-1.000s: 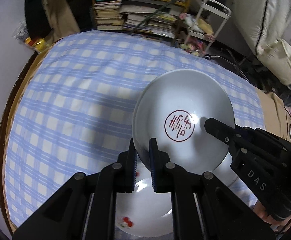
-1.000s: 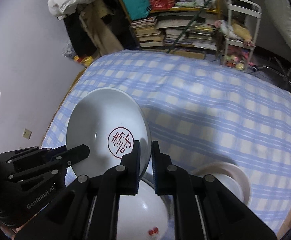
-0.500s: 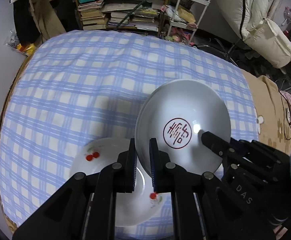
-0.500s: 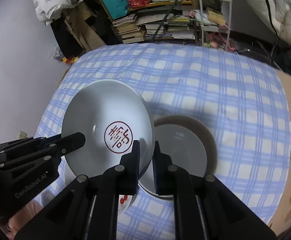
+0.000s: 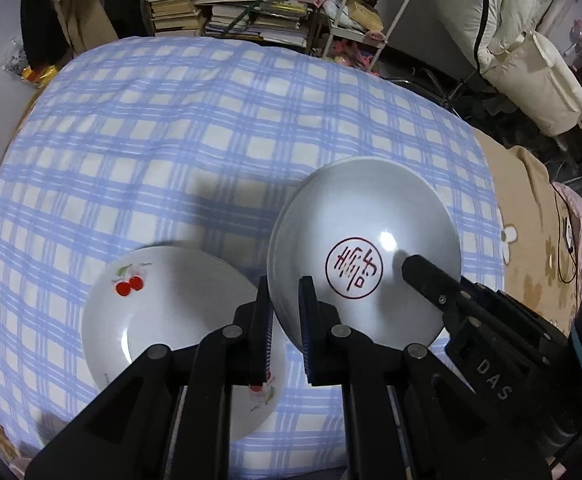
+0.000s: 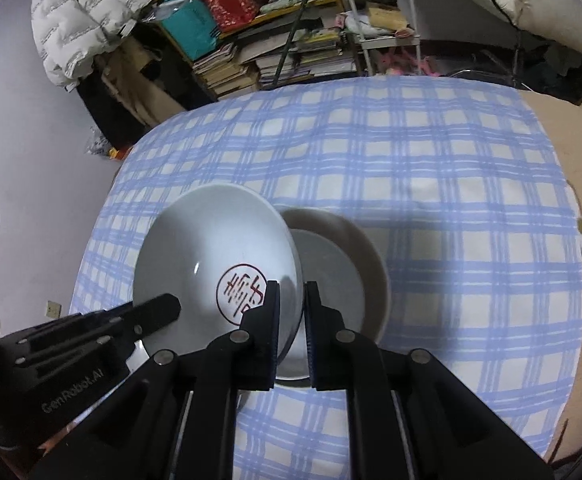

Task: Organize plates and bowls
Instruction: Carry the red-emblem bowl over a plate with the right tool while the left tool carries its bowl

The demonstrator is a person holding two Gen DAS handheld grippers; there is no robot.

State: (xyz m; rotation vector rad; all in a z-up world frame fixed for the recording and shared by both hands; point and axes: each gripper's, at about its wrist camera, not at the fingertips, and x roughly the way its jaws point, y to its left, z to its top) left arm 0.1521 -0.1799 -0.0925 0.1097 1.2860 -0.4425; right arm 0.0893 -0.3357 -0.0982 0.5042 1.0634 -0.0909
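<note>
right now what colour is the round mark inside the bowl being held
Red, a circled character on the pale bowl; clearest in the left wrist view.

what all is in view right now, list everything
bowl with red emblem: 1, white, held up over the bed, gripped at opposite rim edges by both grippers
cherry plate: 1, white with red cherries, flat on the cloth, left of the bowl
brown-rimmed dish: 1, pale centre, brown rim, on the cloth right of the bowl
checked cloth: 1, blue and white, covering the bed
book stacks: several, on shelves behind the bed
trolley: 1, white, beside the shelves
puffer jacket: 1, white, hanging far left
left gripper: 1, black, shut on the bowl rim
right gripper: 1, black, shut on the bowl rim
</note>
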